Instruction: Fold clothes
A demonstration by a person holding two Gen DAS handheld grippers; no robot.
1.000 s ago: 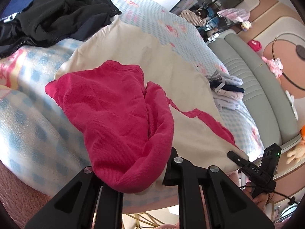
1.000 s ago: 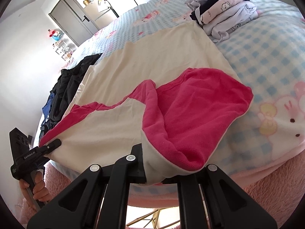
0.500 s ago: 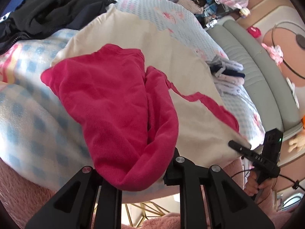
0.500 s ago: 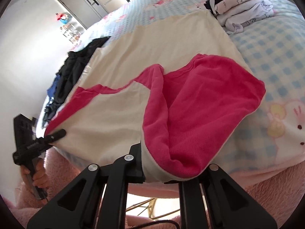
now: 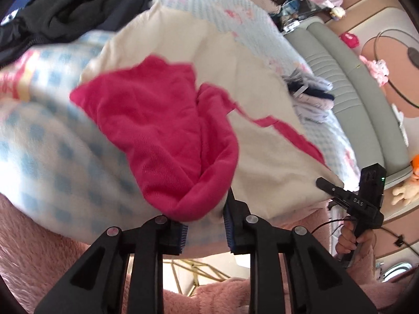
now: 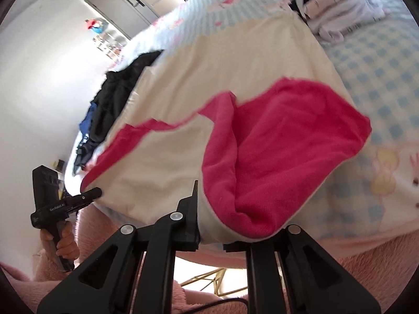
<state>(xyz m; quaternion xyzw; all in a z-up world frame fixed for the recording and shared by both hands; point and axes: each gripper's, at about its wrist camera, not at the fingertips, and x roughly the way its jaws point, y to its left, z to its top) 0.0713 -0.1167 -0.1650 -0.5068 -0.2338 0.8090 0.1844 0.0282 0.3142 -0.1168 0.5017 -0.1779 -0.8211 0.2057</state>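
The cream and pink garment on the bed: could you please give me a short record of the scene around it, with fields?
garment: cream and pink garment spread on the checked bedspread, near corners turned back pink side up
left gripper: jaws opening, near hem between the pads
right gripper: at the other near corner, hem hanging between the fingers
folded stack: folded clothes beyond the garment's far corner
unfolded pile: dark clothes on the opposite side
task state: fold just begun
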